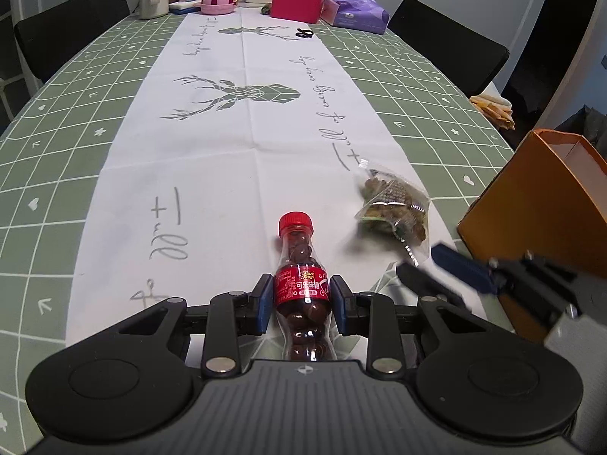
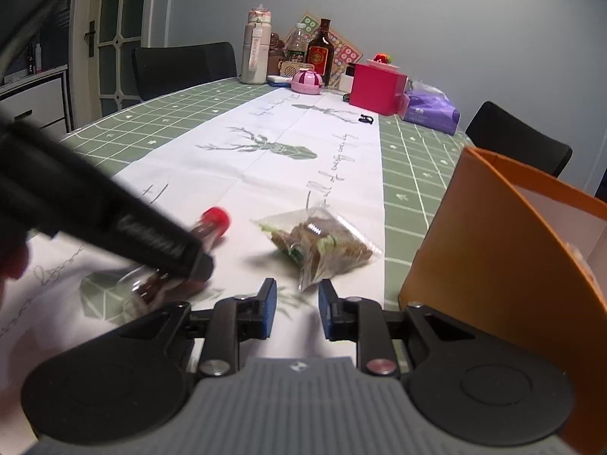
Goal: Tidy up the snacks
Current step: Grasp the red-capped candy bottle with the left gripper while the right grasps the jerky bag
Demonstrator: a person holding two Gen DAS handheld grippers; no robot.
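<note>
My left gripper (image 1: 302, 305) is clamped on the small candy bottle (image 1: 301, 292), which lies at lower centre on the tabletop (image 1: 227, 174), red cap pointing up-frame. The pads sit on the label waist; I judge that a sound hold, so lift level and slowly. My right gripper (image 2: 297, 309) holds nothing, jaws slightly apart, just below the snack bag (image 2: 322, 244). The orange box (image 2: 493, 250) at right looks the likely destination.

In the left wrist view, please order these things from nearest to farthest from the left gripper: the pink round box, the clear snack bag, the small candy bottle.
1. Small candy bottle: between the jaws of the left gripper.
2. Clear snack bag: ahead, to the right, on the white runner.
3. Pink round box: at the far end of the table, left of centre.
</note>
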